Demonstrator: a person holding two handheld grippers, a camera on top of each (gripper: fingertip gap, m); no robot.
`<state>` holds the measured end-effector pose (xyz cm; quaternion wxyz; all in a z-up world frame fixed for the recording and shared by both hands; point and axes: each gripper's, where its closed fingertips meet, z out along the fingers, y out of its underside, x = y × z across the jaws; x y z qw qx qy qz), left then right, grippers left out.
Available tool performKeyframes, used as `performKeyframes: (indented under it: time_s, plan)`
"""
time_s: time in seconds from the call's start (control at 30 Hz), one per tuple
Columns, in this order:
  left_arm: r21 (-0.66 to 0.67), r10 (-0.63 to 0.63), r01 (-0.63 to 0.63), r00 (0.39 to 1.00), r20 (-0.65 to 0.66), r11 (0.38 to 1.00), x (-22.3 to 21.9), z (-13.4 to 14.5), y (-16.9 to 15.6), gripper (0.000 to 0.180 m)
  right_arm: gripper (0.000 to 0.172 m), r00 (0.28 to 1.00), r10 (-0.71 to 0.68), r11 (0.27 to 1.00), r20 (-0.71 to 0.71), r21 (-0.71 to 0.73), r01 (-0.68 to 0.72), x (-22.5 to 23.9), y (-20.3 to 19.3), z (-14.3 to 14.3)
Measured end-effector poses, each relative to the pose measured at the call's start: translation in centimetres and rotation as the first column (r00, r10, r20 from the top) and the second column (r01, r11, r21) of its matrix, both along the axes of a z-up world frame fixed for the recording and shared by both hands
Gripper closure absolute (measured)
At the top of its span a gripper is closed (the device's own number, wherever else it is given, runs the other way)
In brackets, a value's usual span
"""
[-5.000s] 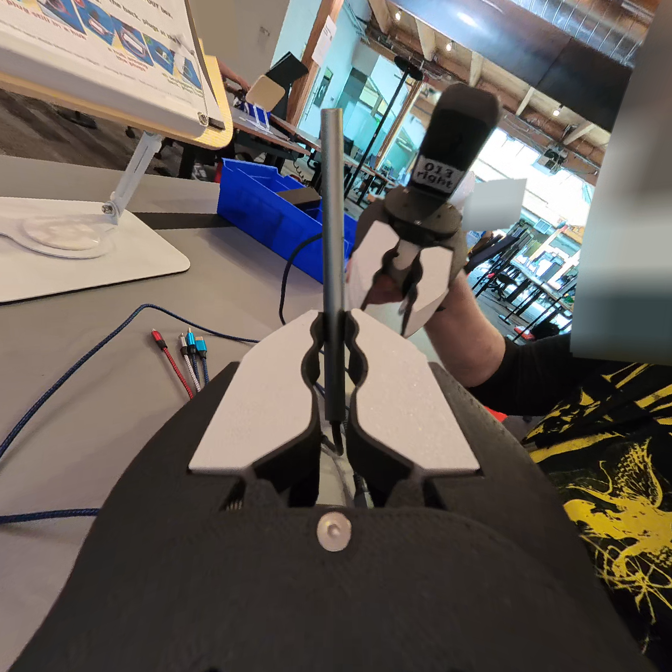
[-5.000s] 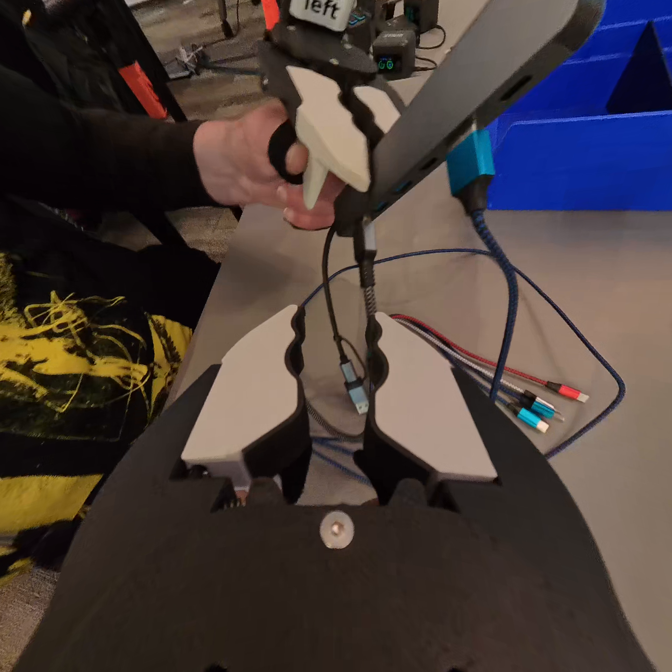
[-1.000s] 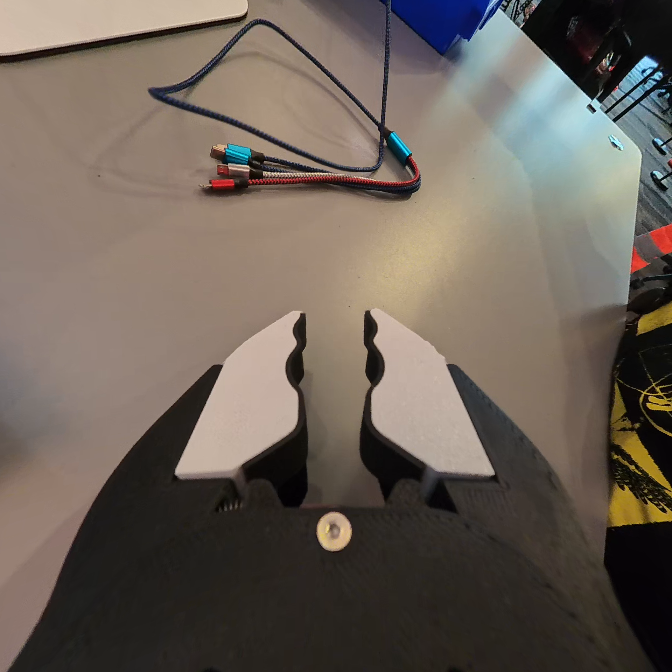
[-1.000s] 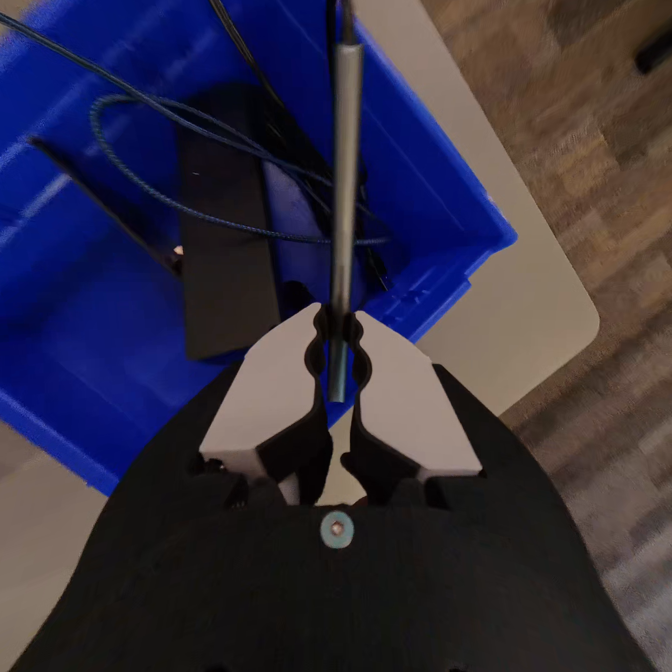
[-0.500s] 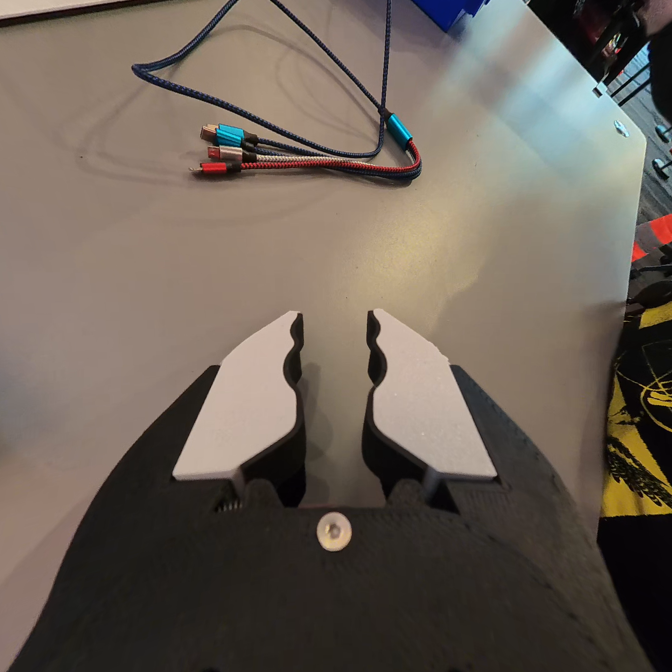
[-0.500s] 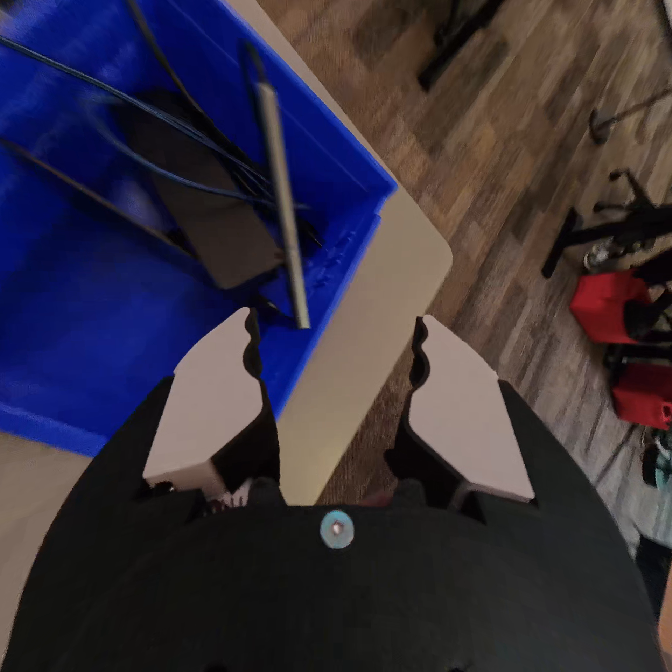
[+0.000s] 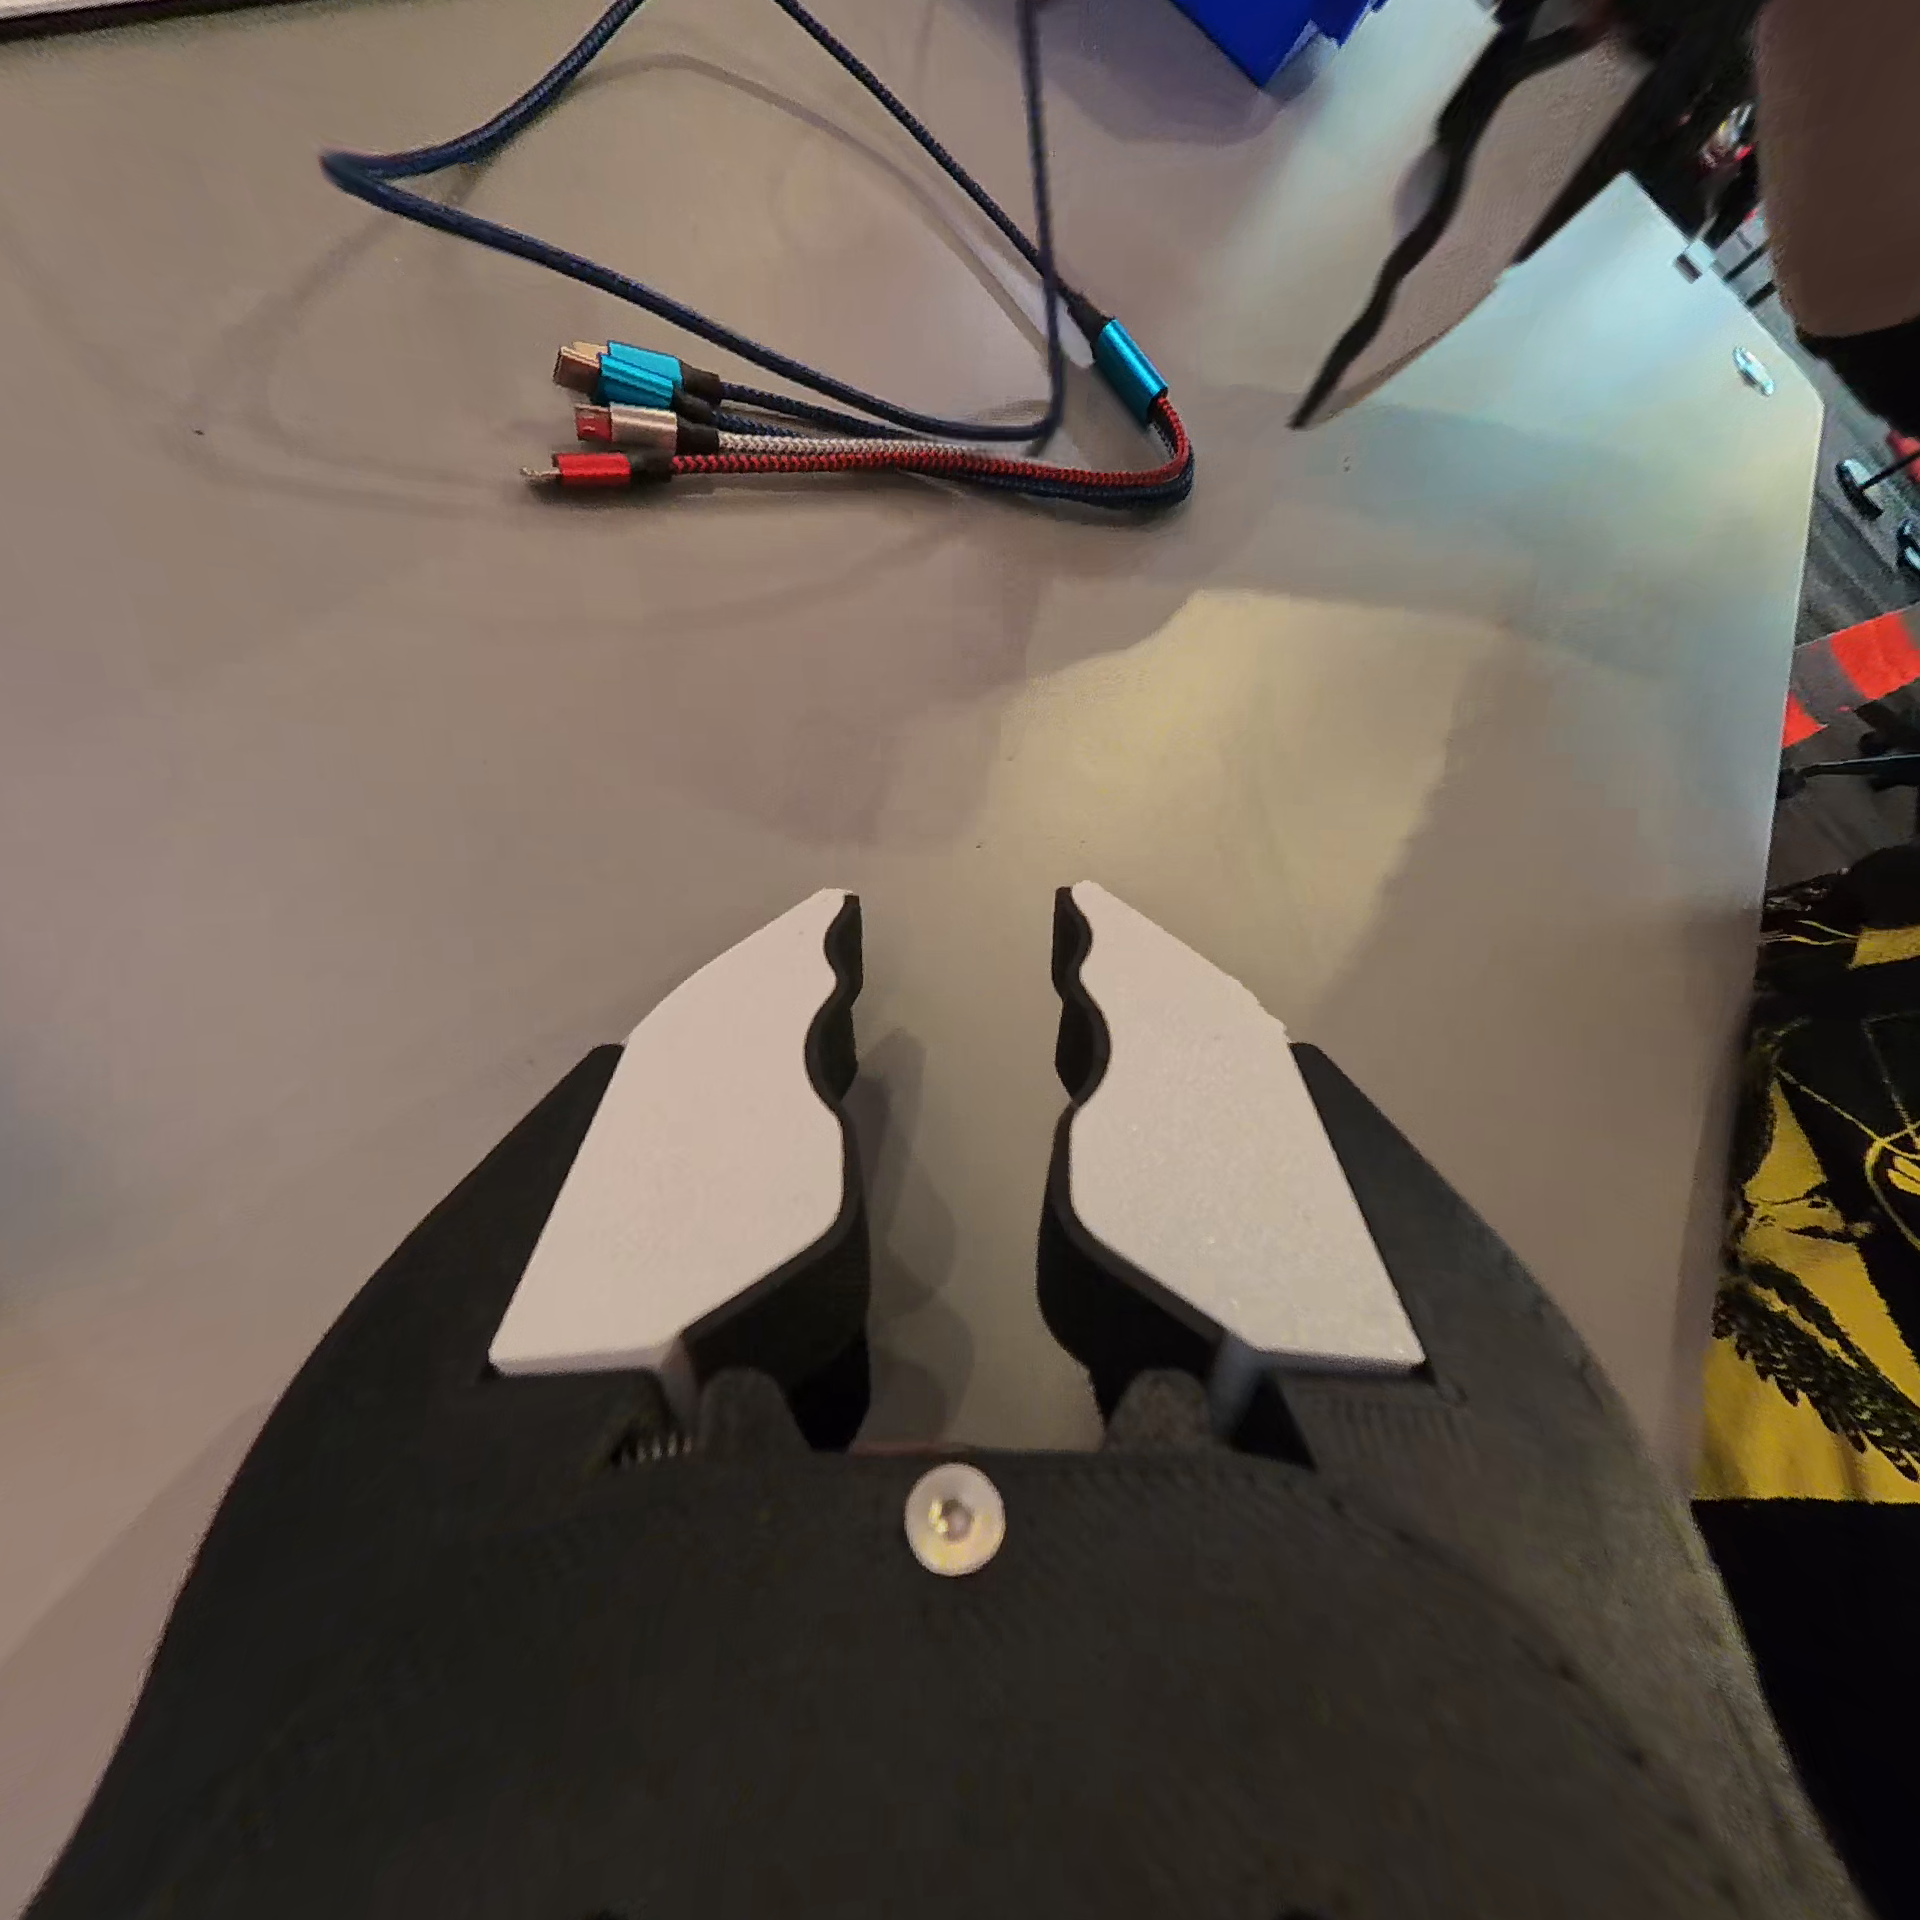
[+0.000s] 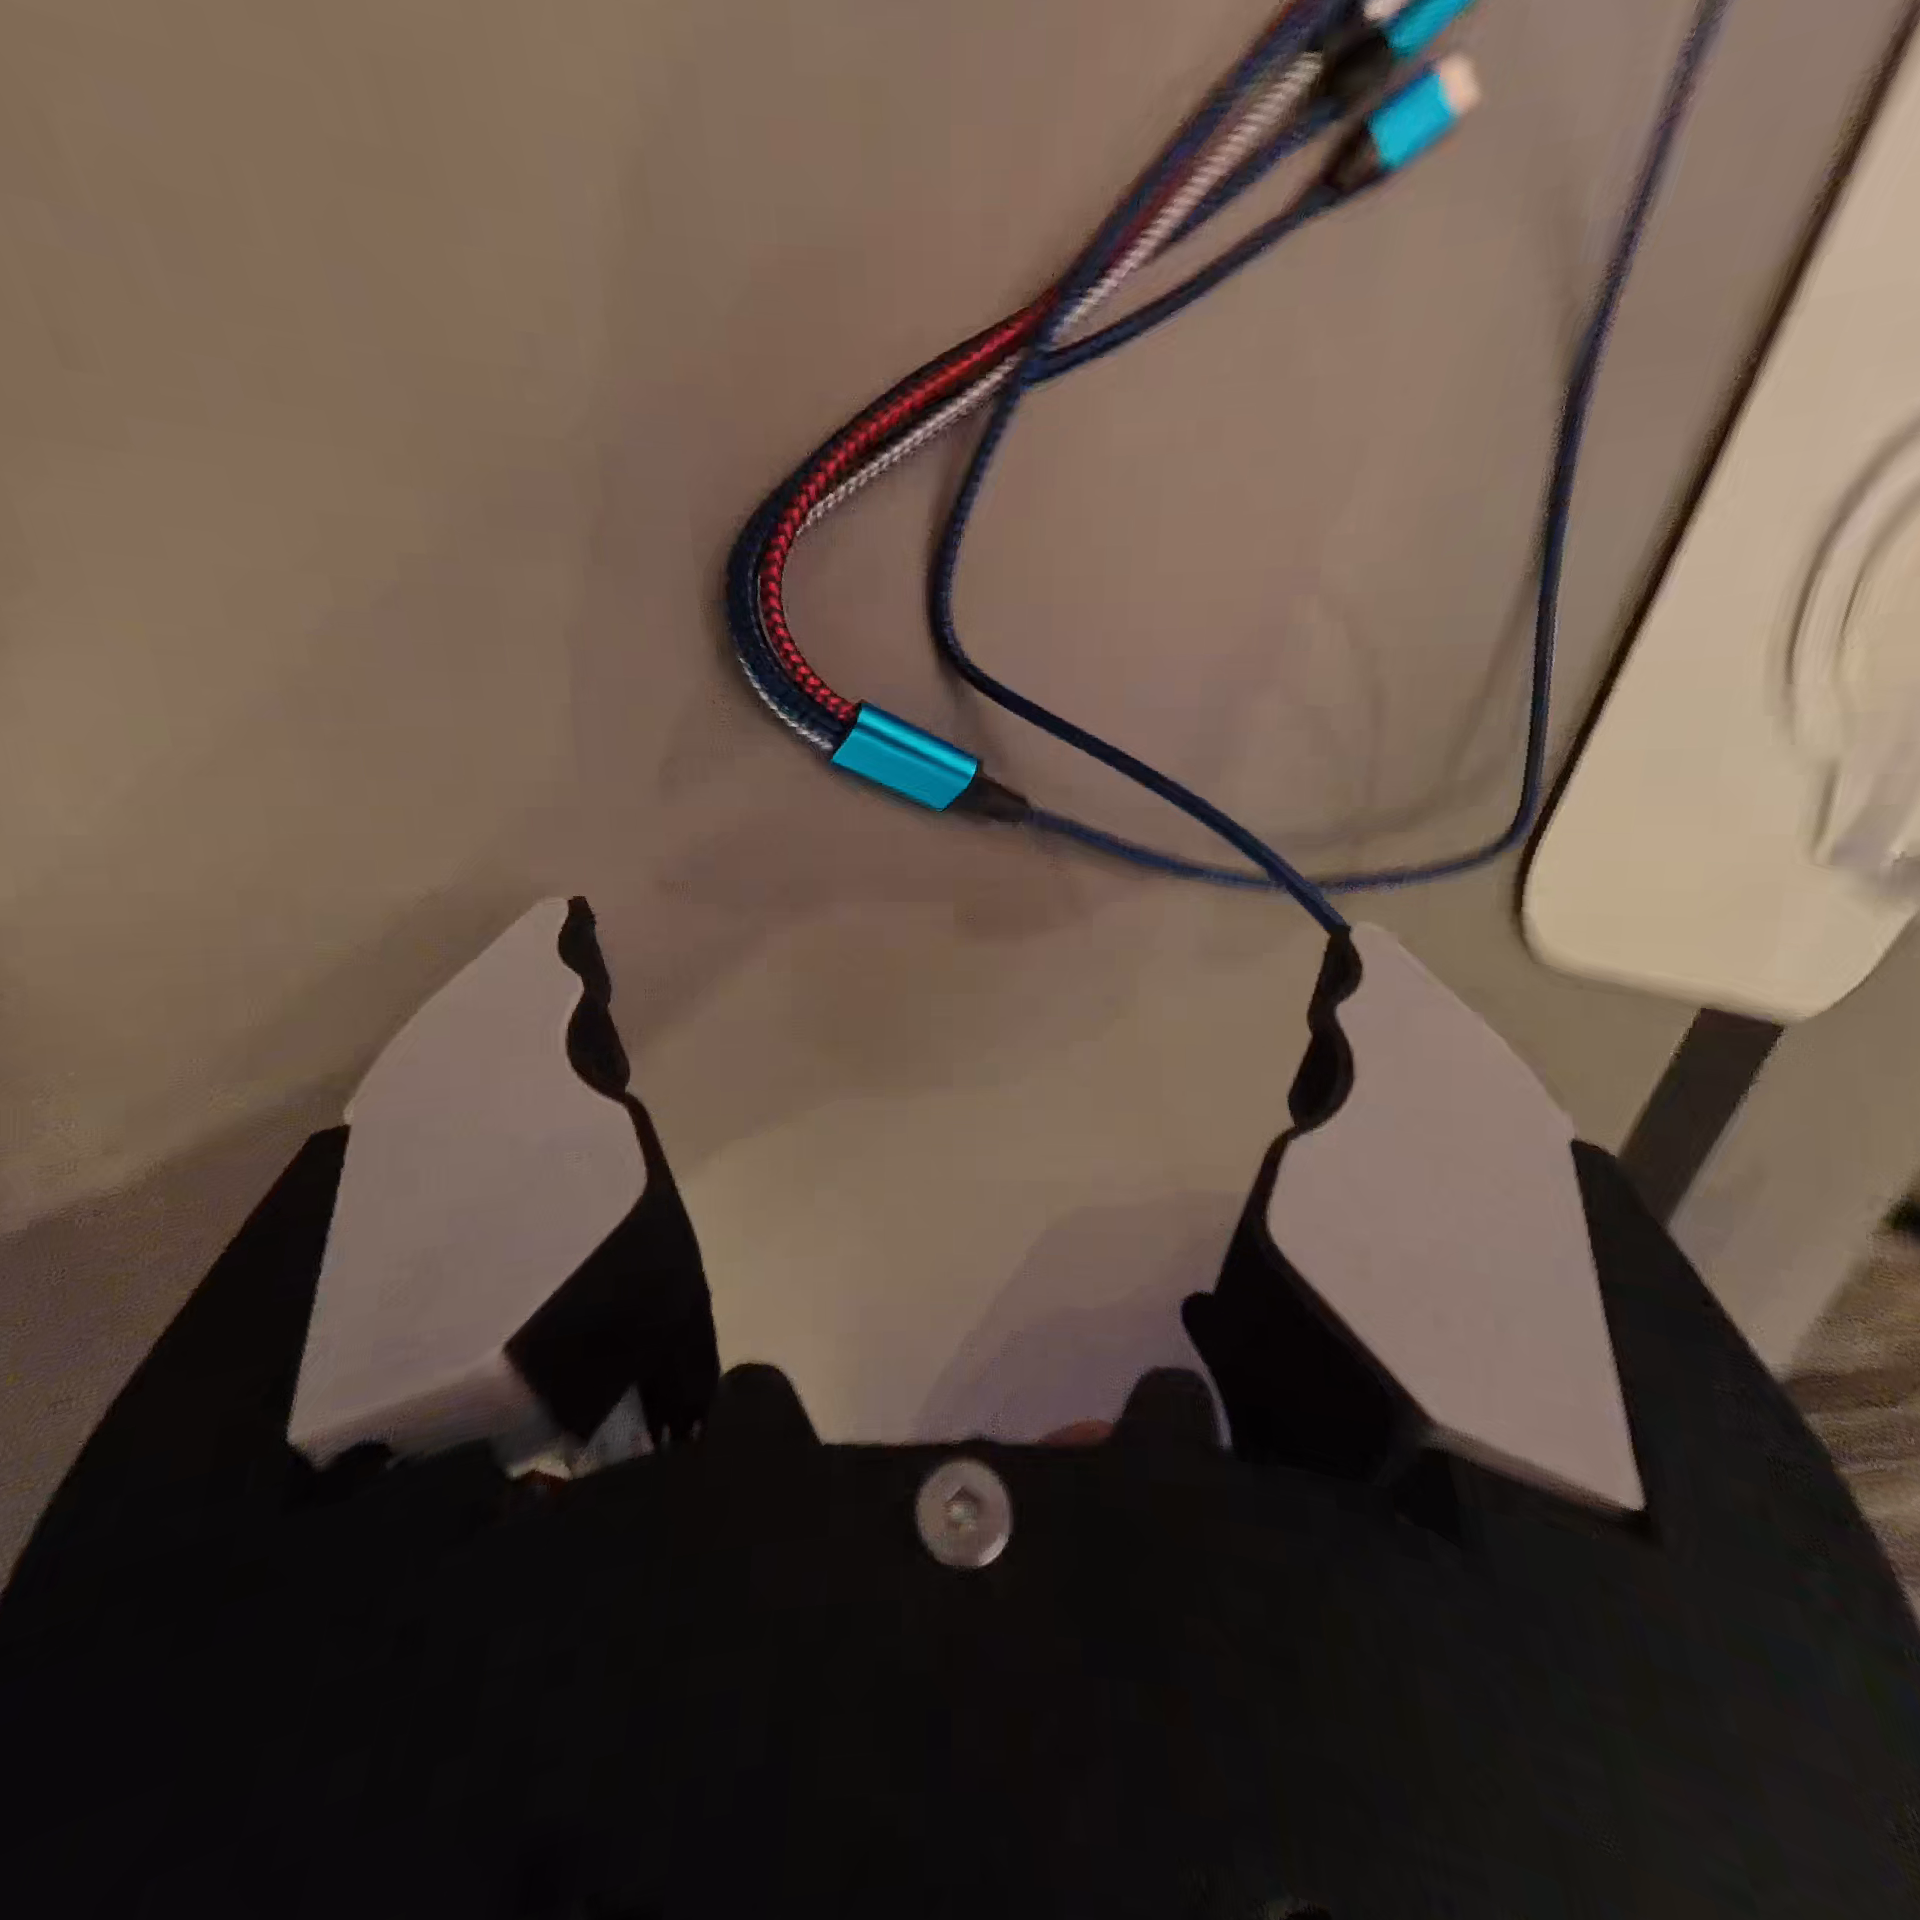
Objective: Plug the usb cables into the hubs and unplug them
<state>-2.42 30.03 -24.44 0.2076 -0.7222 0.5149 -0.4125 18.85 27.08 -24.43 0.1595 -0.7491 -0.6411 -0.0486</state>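
Your right gripper [image 8: 961, 920], jaws wide and empty, sits just short of the cable's blue junction sleeve [image 8: 902, 755] (long axis running crosswise); your left gripper [image 7: 956, 904], part-open and empty, sits farther back from it.

The table [image 7: 312, 831] is smooth, matt grey with a soft sheen where light falls on it. The usb cables [image 7: 883, 457] wear woven braid in navy, red and silver, with glossy metallic connector shells [image 7: 639, 374] and a shiny blue metal-look splitter sleeve [image 8: 902, 756]. Both grippers have rough, grainy black plastic bodies, matt pale finger [image 7: 707, 1143] faces and a bright metal screw [image 7: 954, 1519].
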Motion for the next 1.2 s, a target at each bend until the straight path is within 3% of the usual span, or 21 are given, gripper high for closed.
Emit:
performKeyframes:
  time_s: [0.13,0.2,0.3,0.37,0.57,0.7,0.9,1.1,1.2]
  plan:
    - [-0.010,-0.008,0.008,1.000,0.008,1.000,0.1,0.1,0.0,0.146,0.075,0.957,0.279,0.960,0.085,-0.033,-0.277,-0.5,1.5,-1.2]
    - [-0.014,-0.011,0.011,1.000,0.009,1.000,0.1,0.1,0.0,0.146,0.087,0.924,0.367,0.928,0.105,-0.116,-0.355,-0.7,1.8,-1.7]
    - [-0.018,-0.010,0.010,1.000,0.017,1.000,0.1,0.2,0.0,0.146,0.114,0.926,0.372,0.874,0.059,-0.359,-0.328,-0.6,0.8,-2.4]
    - [-0.022,-0.010,0.010,1.000,0.021,1.000,0.1,0.2,0.0,0.146,0.156,0.939,0.345,0.832,0.010,-0.467,-0.300,-0.6,0.0,-2.3]
    - [-0.044,-0.019,0.021,0.999,0.033,0.999,0.1,0.2,-0.1,0.146,0.165,0.967,0.235,0.862,-0.103,-0.438,-0.256,-0.5,-0.7,-1.2]
    - [-0.057,-0.011,0.014,0.999,0.045,0.998,0.1,0.4,0.1,0.146,0.165,0.958,0.142,0.922,-0.249,-0.319,-0.219,1.1,-0.7,5.0]
    - [-0.070,-0.016,0.019,0.999,0.039,0.997,0.2,0.2,0.0,0.146,0.166,0.969,-0.027,0.998,-0.245,-0.056,0.013,11.2,1.3,18.0]
    - [-0.076,-0.021,0.025,0.999,0.045,0.997,0.2,0.3,0.0,0.146,0.165,0.932,-0.320,0.926,-0.168,0.150,0.345,23.7,4.8,26.0]
    - [-0.077,-0.023,0.026,0.999,0.045,0.997,0.2,0.3,-0.1,0.146,0.165,0.876,-0.453,0.863,-0.163,0.165,0.477,28.4,5.9,26.3]
